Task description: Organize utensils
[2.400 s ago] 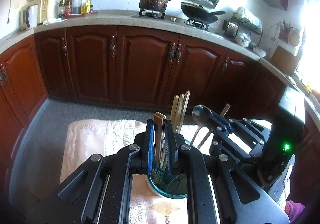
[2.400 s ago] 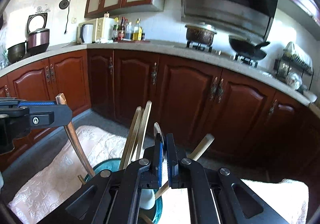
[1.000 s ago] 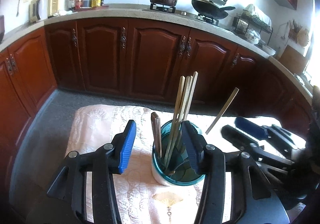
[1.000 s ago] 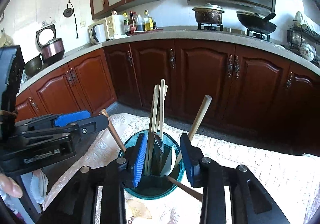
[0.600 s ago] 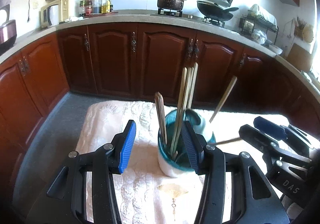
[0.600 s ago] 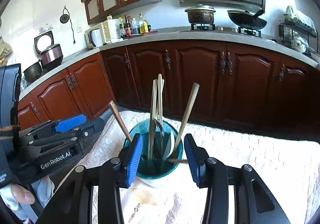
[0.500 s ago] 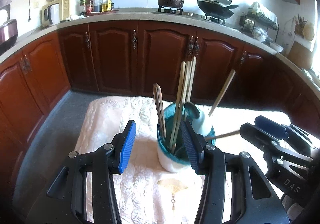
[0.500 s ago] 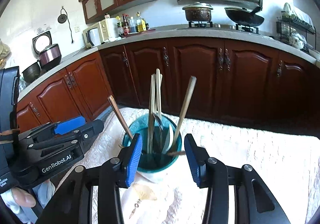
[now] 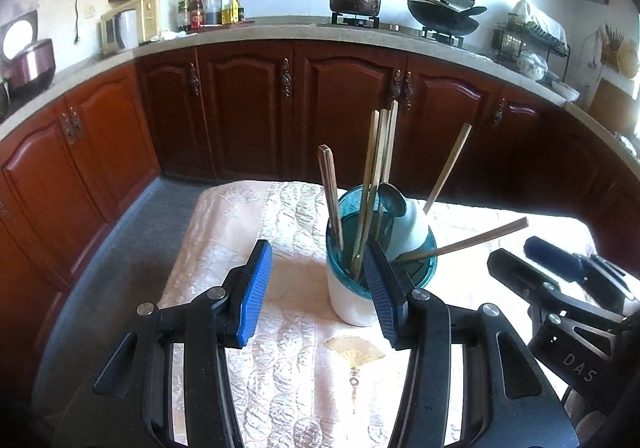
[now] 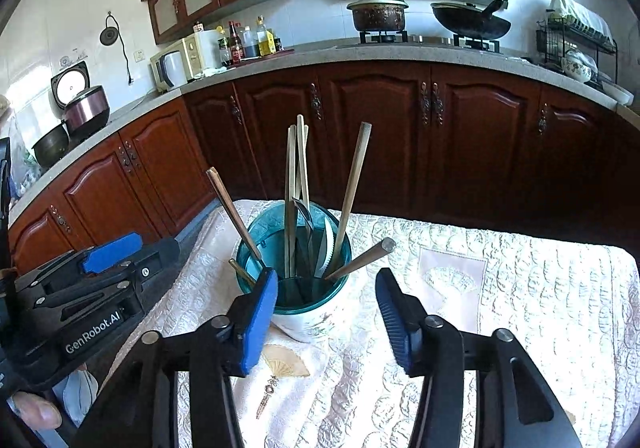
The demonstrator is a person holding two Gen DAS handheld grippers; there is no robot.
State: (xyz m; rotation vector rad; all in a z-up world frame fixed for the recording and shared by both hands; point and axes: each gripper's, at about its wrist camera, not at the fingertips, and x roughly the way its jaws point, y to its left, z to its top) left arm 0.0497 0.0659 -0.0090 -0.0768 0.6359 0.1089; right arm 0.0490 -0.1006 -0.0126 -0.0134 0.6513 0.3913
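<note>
A teal utensil holder (image 9: 352,248) with a white base stands upright on a surface covered by a pale embroidered cloth (image 9: 280,328), in front of a run of dark red kitchen cabinets (image 9: 340,107). Inside it stand several wooden chopsticks (image 9: 380,151), a dark-handled utensil (image 9: 330,195) leaning left, a metal spoon (image 9: 390,199), a white ceramic spoon (image 9: 412,228) and two more wooden sticks, one leaning up to the right (image 9: 448,167) and one lying low across the rim and pointing right (image 9: 472,240). The left tongs (image 9: 316,288) are released, their blue pads spread wide with nothing between them; the left pad is over bare cloth and the right pad shows in front of the holder's near side, though whether it touches cannot be told. In the right wrist view the right tongs (image 10: 326,312) are also released and hold nothing; their jaws have just been opening, and the holder (image 10: 294,268) sits just beyond the gap between the pads, nearer the left pad. The low stick (image 10: 360,260) points toward the right pad without reaching it. A fan motif (image 10: 284,364) is stitched in the cloth just in front of the holder. On the far counter are a pot (image 10: 378,13), a wok (image 10: 470,21) and a microwave (image 10: 180,61).
</note>
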